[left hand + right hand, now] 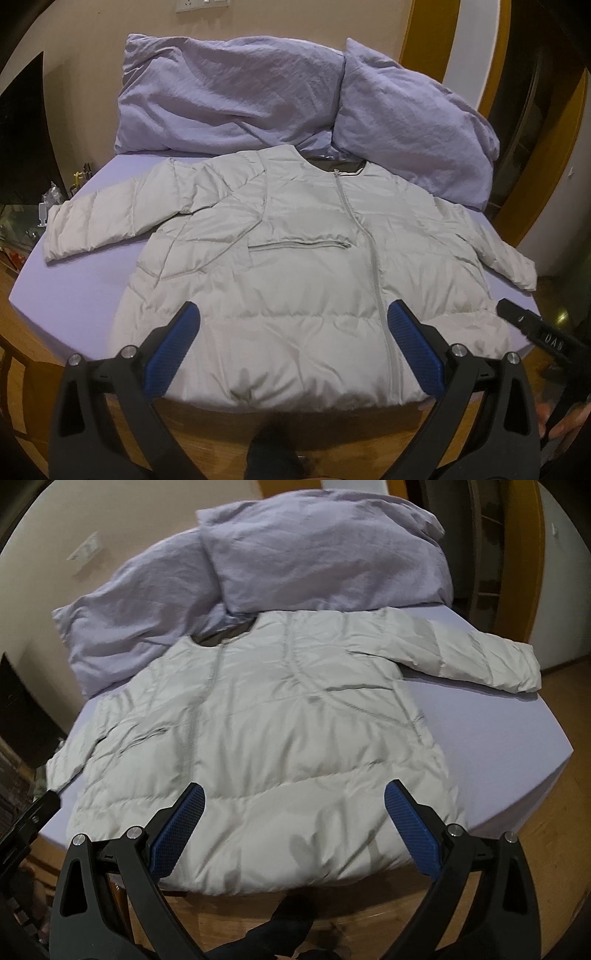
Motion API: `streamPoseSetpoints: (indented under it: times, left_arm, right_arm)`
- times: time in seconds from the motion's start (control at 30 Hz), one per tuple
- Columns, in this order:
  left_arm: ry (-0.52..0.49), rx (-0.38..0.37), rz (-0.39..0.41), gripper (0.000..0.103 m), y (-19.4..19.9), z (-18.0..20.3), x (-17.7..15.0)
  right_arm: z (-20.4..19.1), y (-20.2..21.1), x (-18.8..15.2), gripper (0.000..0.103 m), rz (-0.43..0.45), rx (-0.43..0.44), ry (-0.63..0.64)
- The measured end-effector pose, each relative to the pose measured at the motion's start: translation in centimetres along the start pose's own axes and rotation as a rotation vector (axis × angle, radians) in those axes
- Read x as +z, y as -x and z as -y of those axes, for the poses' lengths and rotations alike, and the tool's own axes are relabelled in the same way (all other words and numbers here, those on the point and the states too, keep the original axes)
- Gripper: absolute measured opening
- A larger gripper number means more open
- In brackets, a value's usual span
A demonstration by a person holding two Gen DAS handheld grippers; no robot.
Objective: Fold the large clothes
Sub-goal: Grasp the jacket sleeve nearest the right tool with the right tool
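Now | jacket [295, 266] spread flat on bed [74, 280] | left claw [293, 334] agape | right claw [294, 812] agape

Pale grey jacket [295, 266] — lilac sheet [85, 280], perhaps lavender.

- A pale grey quilted puffer jacket [295, 266] lies flat, front up, spread on the bed [85, 273].
- Its collar points to 12 o'clock, its hem to 6 o'clock at the bed's near edge.
- The centre zipper [369, 240] is closed; a zipped chest pocket [299, 245] runs crosswise beside it.
- Both sleeves stretch outward, toward 9 and 3 o'clock, lying on the sheet.
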State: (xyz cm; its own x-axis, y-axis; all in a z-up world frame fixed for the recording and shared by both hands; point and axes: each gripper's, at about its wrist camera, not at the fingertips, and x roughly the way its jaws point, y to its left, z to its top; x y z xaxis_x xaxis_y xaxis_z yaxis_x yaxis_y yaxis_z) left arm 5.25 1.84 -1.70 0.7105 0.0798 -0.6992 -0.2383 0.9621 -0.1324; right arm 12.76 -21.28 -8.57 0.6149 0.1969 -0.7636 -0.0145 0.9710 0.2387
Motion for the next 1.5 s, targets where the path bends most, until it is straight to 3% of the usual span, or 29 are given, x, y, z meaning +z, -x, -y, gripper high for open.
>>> streamPoseSetpoints:
  times: [0.23,0.5,0.8,0.97,1.17,1.33,1.43,1.5]
  left_arm:
    - [-0.012,0.04,-0.04,0.101,-3.6,-0.1,2.4]
    - [-0.017,0.093,-0.088,0.101,-8.4,-0.7,5.3]
    - [-0.016,0.139,-0.138,0.101,-12.9,-1.6,7.7]
    - [-0.024,0.156,-0.167,0.101,-14.5,-2.1,8.1]
    - [-0.038,0.164,-0.189,0.101,-15.9,-2.4,8.3]
    - [-0.033,0.165,-0.192,0.101,-16.2,-2.9,8.3]
    - [-0.022,0.164,-0.195,0.101,-16.3,-3.5,8.4]
    - [-0.015,0.163,-0.193,0.101,-16.3,-3.8,8.5]
  right_arm:
    - [5.6,-3.2,3.9,0.1,-0.021,-0.096,-0.122]
    - [16.5,-6.5,8.5,0.098,-0.034,-0.271,-0.365]
    - [29.1,-9.5,10.0,0.079,-0.098,-0.423,-0.682]
    - [33.9,-9.4,9.7,0.076,-0.078,-0.457,-0.841]
    - [35.5,-9.5,9.8,0.066,-0.063,-0.476,-0.873]
    - [33.6,-10.4,10.6,0.032,-0.067,-0.485,-0.778]
    - [32.3,-10.6,11.7,0.02,-0.053,-0.52,-0.703]
    - [31.3,-10.1,12.5,0.018,-0.036,-0.548,-0.648]
